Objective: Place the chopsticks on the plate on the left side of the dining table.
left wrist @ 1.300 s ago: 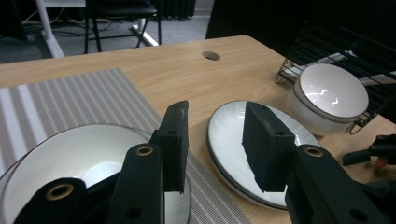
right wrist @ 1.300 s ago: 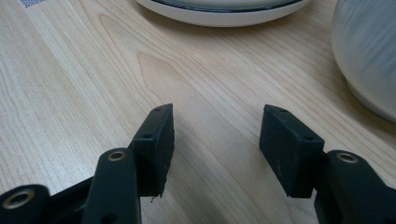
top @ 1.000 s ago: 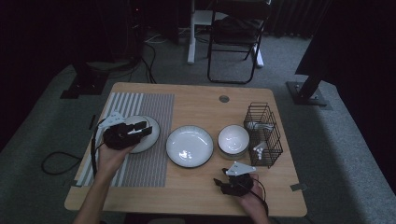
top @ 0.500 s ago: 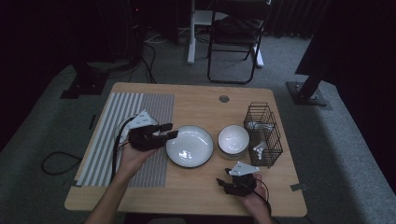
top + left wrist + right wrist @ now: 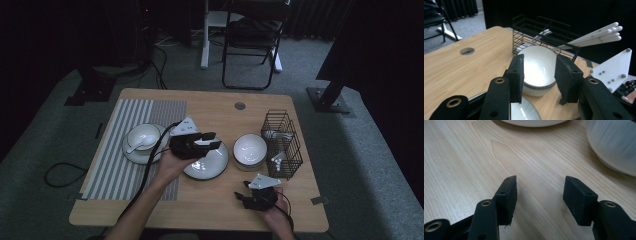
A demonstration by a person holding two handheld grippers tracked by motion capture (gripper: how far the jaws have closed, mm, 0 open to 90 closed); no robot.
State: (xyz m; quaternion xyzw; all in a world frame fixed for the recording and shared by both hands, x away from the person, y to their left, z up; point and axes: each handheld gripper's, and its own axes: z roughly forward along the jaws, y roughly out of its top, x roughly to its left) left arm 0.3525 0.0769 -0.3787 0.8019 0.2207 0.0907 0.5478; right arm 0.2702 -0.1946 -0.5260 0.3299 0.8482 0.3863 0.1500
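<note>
My left gripper hovers over the white plate in the middle of the table, open and with nothing in it. In the left gripper view my left gripper points at a white bowl just beyond the plate. My right gripper rests low near the front edge, open and holding nothing. In the right gripper view my right gripper stands over bare wood, the white bowl ahead to the right. That bowl sits right of the plate.
A black wire basket with white utensils stands at the right. On the striped mat at the left, a plate carries a small bowl with a spoon. A cable hole lies near the back edge.
My left gripper has swung right, from over the plate on the striped mat to over the middle plate. The right gripper has stayed put.
</note>
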